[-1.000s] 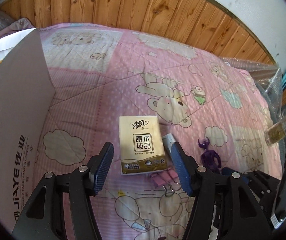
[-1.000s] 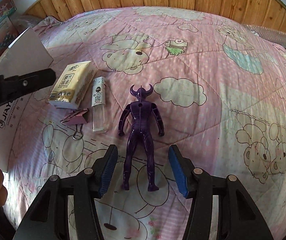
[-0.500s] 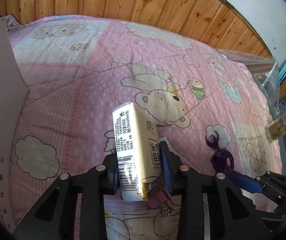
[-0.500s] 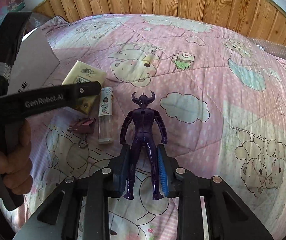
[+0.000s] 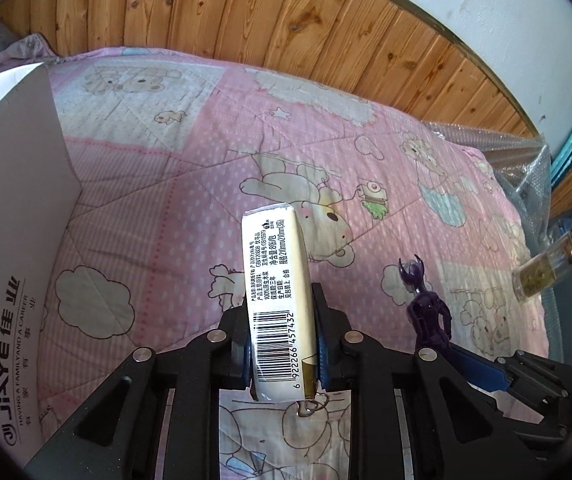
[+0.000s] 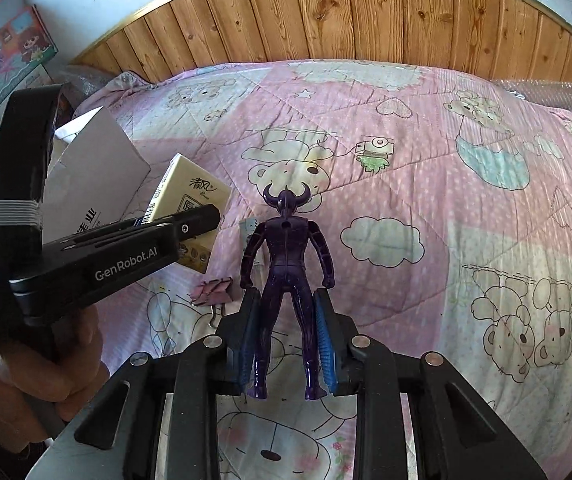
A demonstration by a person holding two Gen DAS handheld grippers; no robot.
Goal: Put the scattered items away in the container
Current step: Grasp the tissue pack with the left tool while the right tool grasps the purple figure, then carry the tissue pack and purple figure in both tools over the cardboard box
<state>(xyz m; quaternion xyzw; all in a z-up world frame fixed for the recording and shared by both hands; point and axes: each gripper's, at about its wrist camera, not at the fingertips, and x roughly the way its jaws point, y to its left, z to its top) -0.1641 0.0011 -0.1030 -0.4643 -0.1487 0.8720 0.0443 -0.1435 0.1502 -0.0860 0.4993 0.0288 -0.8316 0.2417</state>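
My left gripper [image 5: 281, 314] holds a cream tissue pack [image 5: 275, 280] on edge, barcode side towards the camera; its jaws are still closing, with the pads pressing both faces. The pack hangs above the pink quilt [image 5: 165, 208]. In the right wrist view, the right gripper [image 6: 287, 304] is shut on the legs of a purple horned figure [image 6: 288, 256], raised off the quilt. The left gripper [image 6: 201, 220] and the tissue pack [image 6: 193, 188] show at the left there. A white cardboard box [image 5: 13, 208] stands open at the left.
A pink binder clip [image 6: 213, 290] and a small clear bottle [image 6: 250, 226] lie on the quilt behind the figure. A hand [image 6: 45, 360] grips the left tool. A glass jar [image 5: 554, 268] and bubble wrap [image 5: 526, 168] sit off the bed's right side. A wooden headboard [image 6: 326, 20] runs behind.
Both grippers were open over their items a second ago. The left one has since shut on the tissue pack and tipped it up, and the right one shut on the figure and raised it.
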